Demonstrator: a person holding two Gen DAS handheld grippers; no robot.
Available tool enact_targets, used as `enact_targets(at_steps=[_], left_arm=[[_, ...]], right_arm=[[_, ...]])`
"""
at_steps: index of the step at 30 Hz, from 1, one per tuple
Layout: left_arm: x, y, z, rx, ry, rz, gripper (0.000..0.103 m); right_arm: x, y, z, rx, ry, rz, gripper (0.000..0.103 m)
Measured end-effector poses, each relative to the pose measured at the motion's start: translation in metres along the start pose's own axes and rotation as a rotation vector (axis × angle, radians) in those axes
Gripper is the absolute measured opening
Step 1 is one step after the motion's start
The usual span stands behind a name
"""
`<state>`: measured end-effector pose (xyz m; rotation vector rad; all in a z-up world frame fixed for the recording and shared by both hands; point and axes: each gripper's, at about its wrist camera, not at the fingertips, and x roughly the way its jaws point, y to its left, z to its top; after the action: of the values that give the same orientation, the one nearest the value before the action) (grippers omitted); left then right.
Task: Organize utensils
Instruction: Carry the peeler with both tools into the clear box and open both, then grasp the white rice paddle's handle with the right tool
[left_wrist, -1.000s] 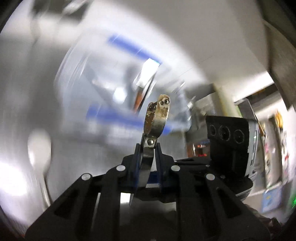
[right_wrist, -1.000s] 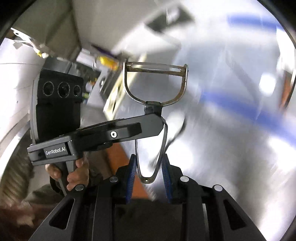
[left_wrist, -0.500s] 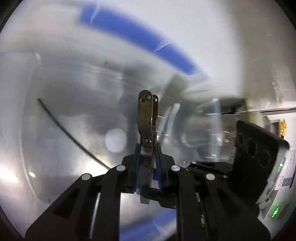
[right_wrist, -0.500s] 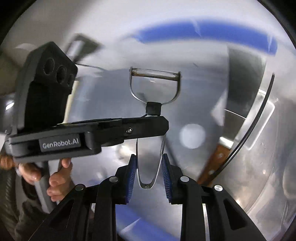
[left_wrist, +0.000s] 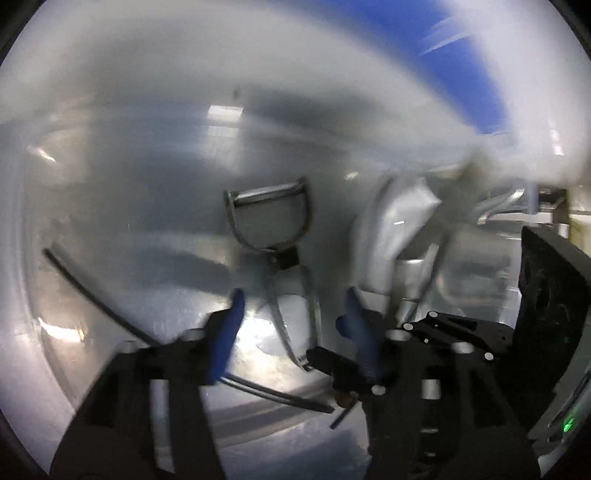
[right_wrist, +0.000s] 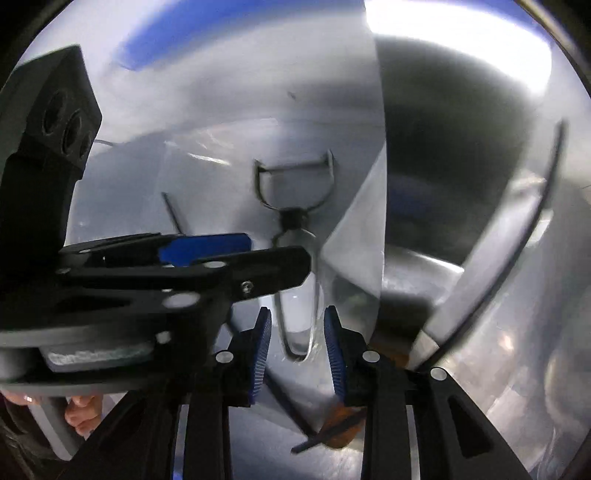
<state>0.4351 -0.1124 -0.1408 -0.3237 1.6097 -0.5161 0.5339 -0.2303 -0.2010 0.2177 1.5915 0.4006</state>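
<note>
A metal Y-shaped peeler (left_wrist: 273, 240) with a wire loop handle lies on the shiny steel surface, its blade end farthest from me. It also shows in the right wrist view (right_wrist: 295, 206). My left gripper (left_wrist: 293, 314) is open, its blue pads on either side of the peeler's handle without touching it. My right gripper (right_wrist: 297, 328) is open around the handle loop's near end; whether its pads touch the wire I cannot tell. The left gripper reaches across the right wrist view (right_wrist: 236, 258) from the left.
A cleaver blade (right_wrist: 365, 192) with a wooden handle (right_wrist: 341, 424) lies just right of the peeler. A thin dark wire rim (left_wrist: 110, 314) curves across the steel tray. More metal utensils (left_wrist: 402, 229) lie blurred to the right. A blue stripe (left_wrist: 465, 62) runs along the far edge.
Both grippers have opened and the peeler now lies on the steel surface. The left gripper has turned and pulled back a little; both views have come lower toward the tray.
</note>
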Motion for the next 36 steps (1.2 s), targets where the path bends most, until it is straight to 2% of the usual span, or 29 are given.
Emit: enact_targets(at_steps=[3, 5, 6, 9, 11, 13, 15, 16, 18, 21, 23, 25, 28, 31, 36], left_arm=[[-0.063, -0.025, -0.029, 0.116, -0.158, 0.015, 0.057], [-0.104, -0.034, -0.057, 0.181, -0.249, 0.007, 0.06], [-0.125, -0.036, -0.071, 0.206, -0.297, 0.003, 0.06], [-0.182, -0.031, -0.132, 0.257, -0.423, -0.008, 0.062], [-0.211, -0.011, -0.18, 0.246, -0.494, 0.012, 0.075], [-0.224, 0.018, -0.217, 0.198, -0.545, 0.048, 0.075], [-0.226, 0.048, -0.249, 0.118, -0.556, 0.109, 0.075], [-0.22, 0.074, -0.27, 0.048, -0.546, 0.145, 0.075], [-0.205, 0.12, -0.301, -0.088, -0.512, 0.18, 0.075], [-0.171, 0.17, -0.343, -0.289, -0.456, 0.202, 0.075], [-0.161, 0.194, -0.37, -0.382, -0.444, 0.187, 0.075], [-0.158, 0.211, -0.391, -0.446, -0.45, 0.143, 0.075], [-0.163, 0.226, -0.413, -0.489, -0.467, 0.142, 0.075], [-0.167, 0.227, -0.426, -0.5, -0.496, 0.135, 0.075], [-0.172, 0.239, -0.437, -0.495, -0.492, 0.107, 0.075]], right_arm=[[-0.044, 0.026, -0.025, -0.059, -0.106, 0.023, 0.031], [-0.082, 0.051, -0.055, -0.118, -0.191, 0.069, 0.042], [-0.098, 0.066, -0.073, -0.16, -0.221, 0.118, 0.044], [-0.113, 0.113, -0.13, -0.28, -0.23, 0.275, 0.044], [-0.103, 0.139, -0.159, -0.314, -0.212, 0.31, 0.044], [-0.076, 0.168, -0.187, -0.352, -0.165, 0.334, 0.044], [-0.028, 0.201, -0.211, -0.376, -0.071, 0.332, 0.044], [-0.011, 0.203, -0.22, -0.379, -0.031, 0.32, 0.044], [0.046, 0.224, -0.232, -0.374, 0.073, 0.242, 0.044], [0.107, 0.242, -0.246, -0.387, 0.169, 0.142, 0.044], [0.123, 0.249, -0.26, -0.388, 0.207, 0.112, 0.044], [0.132, 0.263, -0.261, -0.377, 0.216, 0.123, 0.044], [0.136, 0.285, -0.255, -0.394, 0.153, 0.049, 0.048], [0.146, 0.301, -0.248, -0.409, 0.093, -0.074, 0.048], [0.175, 0.323, -0.233, -0.433, 0.061, -0.129, 0.049]])
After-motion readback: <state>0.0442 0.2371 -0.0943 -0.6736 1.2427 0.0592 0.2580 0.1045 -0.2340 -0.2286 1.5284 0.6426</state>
